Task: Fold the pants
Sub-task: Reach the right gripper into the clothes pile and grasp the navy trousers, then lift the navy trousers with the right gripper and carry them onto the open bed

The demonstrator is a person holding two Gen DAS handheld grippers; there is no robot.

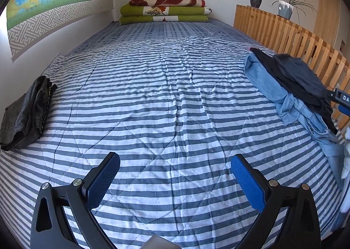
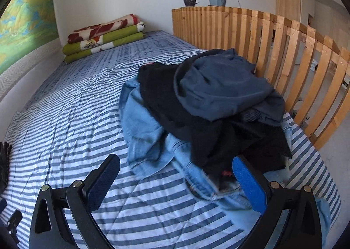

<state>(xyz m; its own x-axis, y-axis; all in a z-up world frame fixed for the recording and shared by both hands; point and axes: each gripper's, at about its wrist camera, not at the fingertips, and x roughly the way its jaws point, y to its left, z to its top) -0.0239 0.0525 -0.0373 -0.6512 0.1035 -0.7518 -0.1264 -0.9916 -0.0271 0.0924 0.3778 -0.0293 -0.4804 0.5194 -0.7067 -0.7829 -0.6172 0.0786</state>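
Left gripper [image 1: 175, 167]: blue-padded jaws stood wide apart above the blue-and-white striped quilt [image 1: 166, 100], holding nothing.
Right gripper [image 2: 176, 168]: jaws wide, empty; the right pad sat just beside the heap's near edge, contact unclear.
Writing: white letters "DA" showed on a black part at the left view's right edge; the rest was cut off.
Pants heap [image 2: 210, 113]: navy and black garments lay crumpled on light blue denim jeans [image 2: 144, 130], beside the slatted wooden rail [image 2: 284, 52]; no clear long axis.
Folded grey garment [image 1: 26, 109]: on the quilt's left edge.
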